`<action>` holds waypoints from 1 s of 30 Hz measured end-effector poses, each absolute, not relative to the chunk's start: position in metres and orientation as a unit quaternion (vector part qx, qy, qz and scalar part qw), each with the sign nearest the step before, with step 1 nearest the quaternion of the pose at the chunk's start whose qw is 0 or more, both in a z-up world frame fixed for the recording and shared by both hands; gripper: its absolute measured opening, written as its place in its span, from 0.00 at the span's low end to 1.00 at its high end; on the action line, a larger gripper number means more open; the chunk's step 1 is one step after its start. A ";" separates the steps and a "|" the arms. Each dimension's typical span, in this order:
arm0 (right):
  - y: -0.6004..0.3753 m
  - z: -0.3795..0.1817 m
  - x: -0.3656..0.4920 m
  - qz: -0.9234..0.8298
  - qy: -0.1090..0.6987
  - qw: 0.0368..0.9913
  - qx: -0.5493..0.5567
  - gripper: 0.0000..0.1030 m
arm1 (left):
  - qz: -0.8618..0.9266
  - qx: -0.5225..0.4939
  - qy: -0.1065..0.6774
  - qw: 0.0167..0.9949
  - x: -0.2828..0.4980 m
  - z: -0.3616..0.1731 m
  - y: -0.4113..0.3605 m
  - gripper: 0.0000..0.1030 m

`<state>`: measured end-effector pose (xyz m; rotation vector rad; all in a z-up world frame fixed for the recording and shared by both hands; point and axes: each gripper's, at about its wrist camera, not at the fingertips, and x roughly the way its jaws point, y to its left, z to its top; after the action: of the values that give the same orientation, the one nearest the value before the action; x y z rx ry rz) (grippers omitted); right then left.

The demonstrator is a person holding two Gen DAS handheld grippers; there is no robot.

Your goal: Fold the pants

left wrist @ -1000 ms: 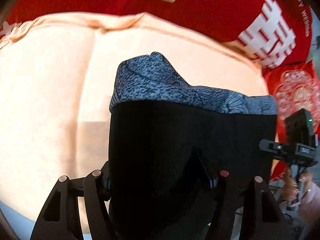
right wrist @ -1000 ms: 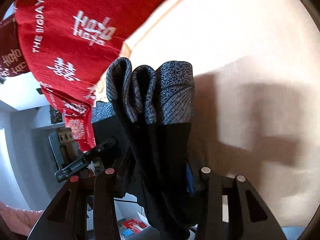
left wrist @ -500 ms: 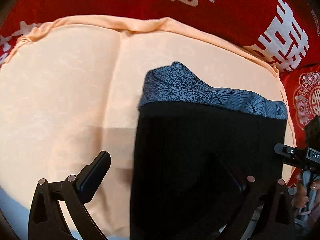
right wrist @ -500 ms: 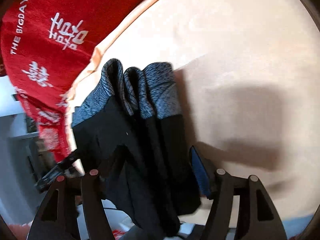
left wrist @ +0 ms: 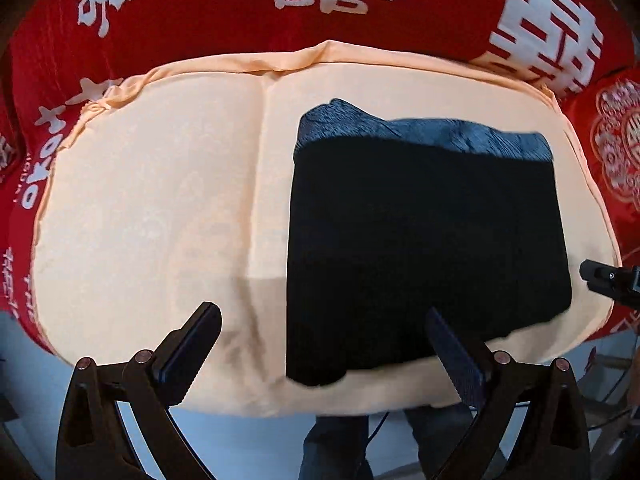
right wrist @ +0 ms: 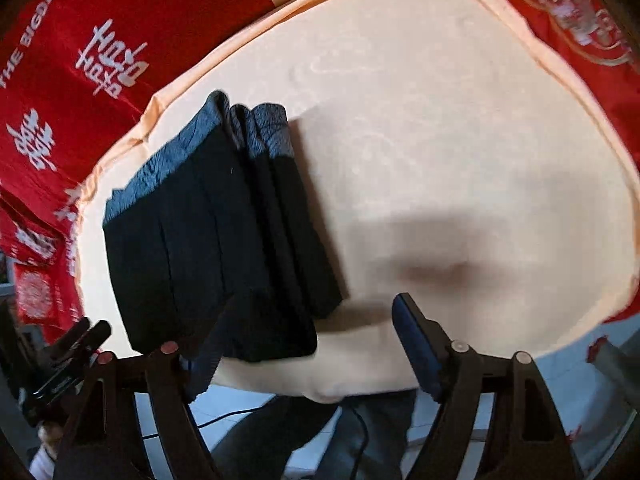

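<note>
Both claws have been let go and lifted since a second ago: left claw [left wrist: 320,344] is spread wide and empty, right claw [right wrist: 304,344] is opening with nothing pinched. Folded pants [left wrist: 420,240] are lying on the peach cushion [left wrist: 160,200], patterned waistband pointed at the far edge, long axis running near-to-far. A trailing finger could snag the near edge and undo the stack.

Folded pants [left wrist: 420,240] flat on pad [left wrist: 152,208], toward its right side in left wrist view; printed cloth [left wrist: 240,12] beneath and behind pad.
</note>
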<state>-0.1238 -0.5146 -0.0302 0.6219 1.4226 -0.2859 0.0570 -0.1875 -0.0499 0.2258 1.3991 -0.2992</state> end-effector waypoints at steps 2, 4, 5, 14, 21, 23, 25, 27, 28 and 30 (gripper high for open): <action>-0.505 -0.020 -0.129 -0.135 0.641 0.708 0.265 0.92 | -0.127 0.114 0.638 0.751 0.049 -0.043 -0.190 0.99; -0.495 -0.010 -0.133 -0.142 0.641 0.714 0.244 0.93 | -0.128 0.114 0.640 0.749 0.042 -0.037 -0.193 0.99; -0.489 -0.006 -0.134 -0.145 0.643 0.717 0.228 0.99 | -0.128 0.117 0.642 0.747 0.038 -0.034 -0.194 0.99; -0.445 0.029 -0.137 -0.155 0.650 0.730 0.142 1.00 | -0.119 0.141 0.647 0.739 0.022 -0.012 -0.198 0.99; -0.415 0.044 -0.138 -0.140 0.659 0.726 0.139 1.00 | -0.115 0.164 0.637 0.744 0.013 0.009 -0.201 0.99; -0.410 0.048 -0.137 -0.141 0.655 0.729 0.142 1.00 | -0.111 0.168 0.637 0.744 0.010 0.013 -0.200 0.99; -0.407 0.050 -0.136 -0.147 0.656 0.726 0.146 1.00 | -0.109 0.167 0.639 0.743 0.007 0.016 -0.198 0.99; -0.405 0.050 -0.134 -0.152 0.659 0.722 0.148 1.00 | -0.106 0.166 0.641 0.742 0.006 0.018 -0.196 0.99; -0.404 0.050 -0.133 -0.152 0.660 0.721 0.148 1.00 | -0.103 0.165 0.640 0.743 0.006 0.019 -0.195 0.99; -0.402 0.052 -0.132 -0.150 0.660 0.722 0.143 1.00 | -0.101 0.164 0.642 0.742 0.005 0.020 -0.194 0.99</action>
<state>-0.1316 -0.4021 0.0523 0.3168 1.4571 -0.3314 0.0049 -0.1939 0.0201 0.3596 1.4063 -0.2222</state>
